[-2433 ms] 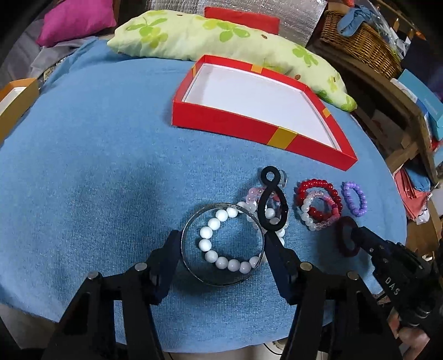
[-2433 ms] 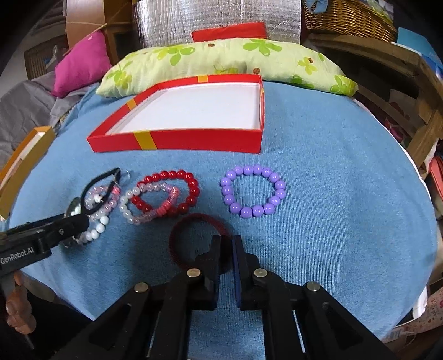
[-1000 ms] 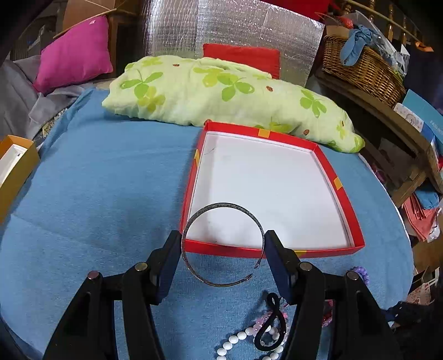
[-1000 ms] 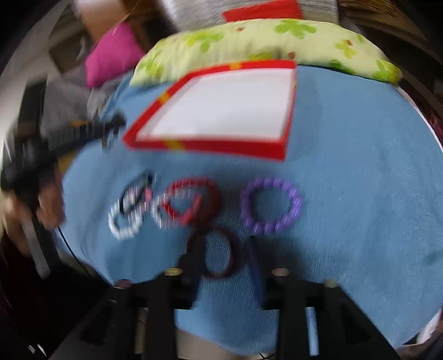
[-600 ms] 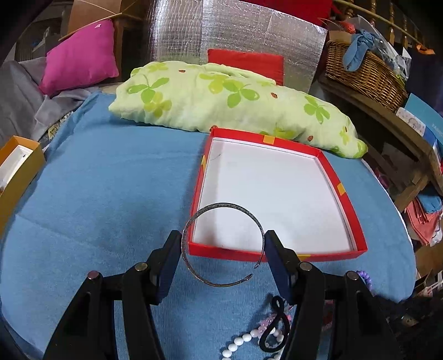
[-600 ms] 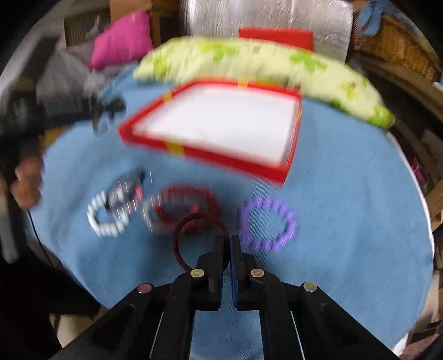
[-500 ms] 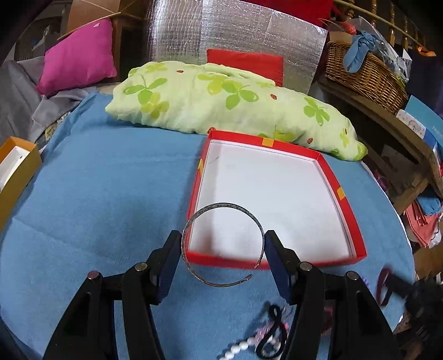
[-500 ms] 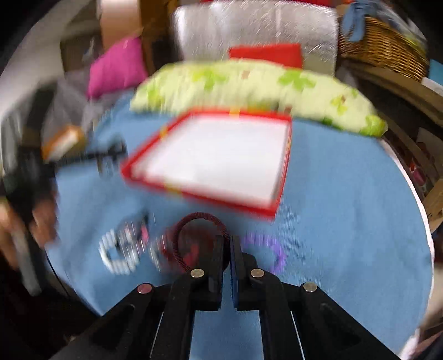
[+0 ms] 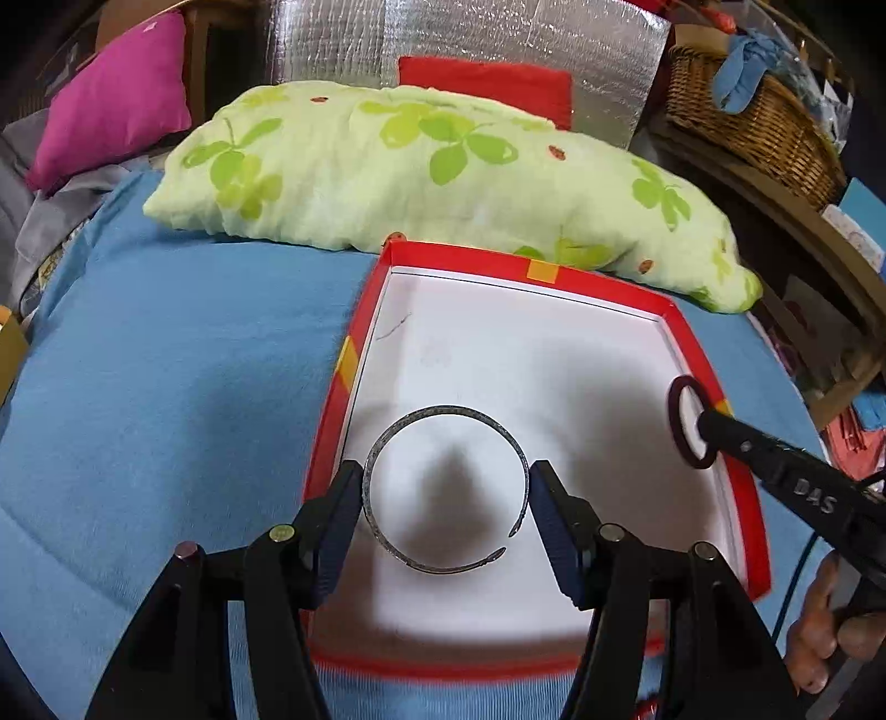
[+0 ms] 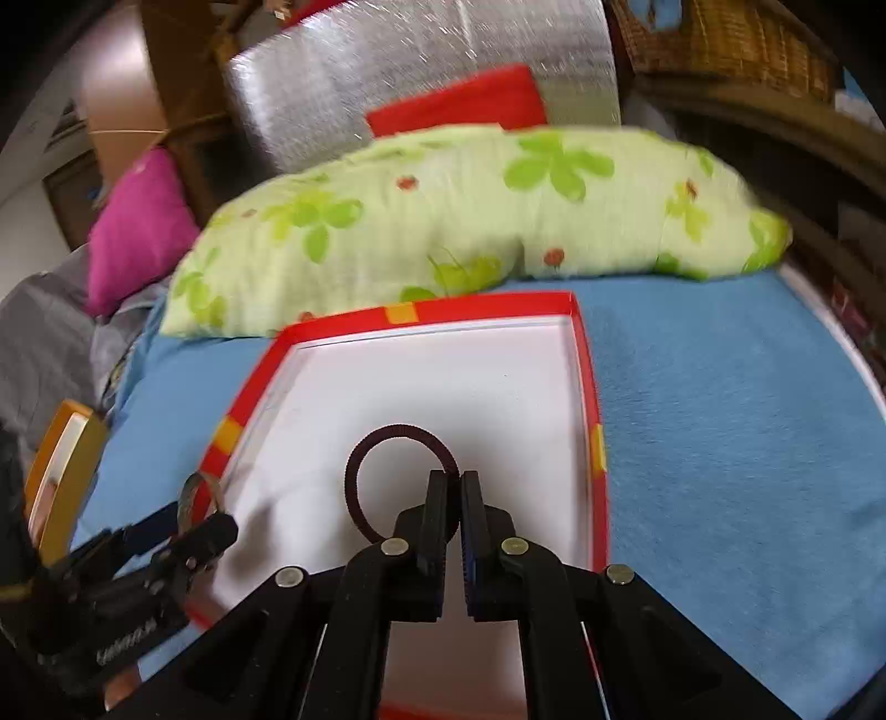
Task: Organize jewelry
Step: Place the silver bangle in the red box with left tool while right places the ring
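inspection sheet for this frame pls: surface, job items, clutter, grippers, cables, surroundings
Surface: blue cloth covers the table.
Job's things: red box, white inside, nothing lying in it; silver bangle and dark red ring, both held over the box.
Clutter: orange box at the left edge of the cloth.
Grippers: left gripper clamps the silver bangle across its width; right gripper is shut on the dark red ring's rim.
Cables: thin dark cable by the right hand.
Surroundings: green leaf-print pillow, pink cushion, foil panel, wicker basket.
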A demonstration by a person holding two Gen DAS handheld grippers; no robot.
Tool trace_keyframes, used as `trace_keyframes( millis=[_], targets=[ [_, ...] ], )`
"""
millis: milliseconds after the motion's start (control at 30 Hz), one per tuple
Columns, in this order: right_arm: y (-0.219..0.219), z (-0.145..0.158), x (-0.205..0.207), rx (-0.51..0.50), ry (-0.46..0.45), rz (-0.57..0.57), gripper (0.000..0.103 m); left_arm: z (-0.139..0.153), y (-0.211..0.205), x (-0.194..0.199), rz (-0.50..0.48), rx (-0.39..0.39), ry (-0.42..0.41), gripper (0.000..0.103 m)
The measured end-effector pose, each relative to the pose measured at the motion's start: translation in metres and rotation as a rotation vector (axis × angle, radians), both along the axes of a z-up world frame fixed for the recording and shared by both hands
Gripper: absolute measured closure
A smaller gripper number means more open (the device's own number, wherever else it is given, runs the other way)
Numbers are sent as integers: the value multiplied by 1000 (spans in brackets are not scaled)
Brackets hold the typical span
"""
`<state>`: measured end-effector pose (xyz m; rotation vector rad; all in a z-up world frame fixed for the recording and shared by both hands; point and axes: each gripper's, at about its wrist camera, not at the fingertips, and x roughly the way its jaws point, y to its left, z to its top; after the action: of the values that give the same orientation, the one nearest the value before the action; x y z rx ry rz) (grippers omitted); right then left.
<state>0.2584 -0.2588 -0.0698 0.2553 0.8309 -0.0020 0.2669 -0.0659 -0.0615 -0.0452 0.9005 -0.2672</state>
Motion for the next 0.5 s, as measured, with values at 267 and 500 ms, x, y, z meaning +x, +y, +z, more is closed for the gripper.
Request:
trace_keyframes(
  millis=[267,500],
  targets=[
    [-12,-29,28,69,91,-40,93,-7,-8,16,-16,32,49,40],
    [-28,-9,8,143,17,-59,89,13,10,0,-12,11,7,40]
  ],
)
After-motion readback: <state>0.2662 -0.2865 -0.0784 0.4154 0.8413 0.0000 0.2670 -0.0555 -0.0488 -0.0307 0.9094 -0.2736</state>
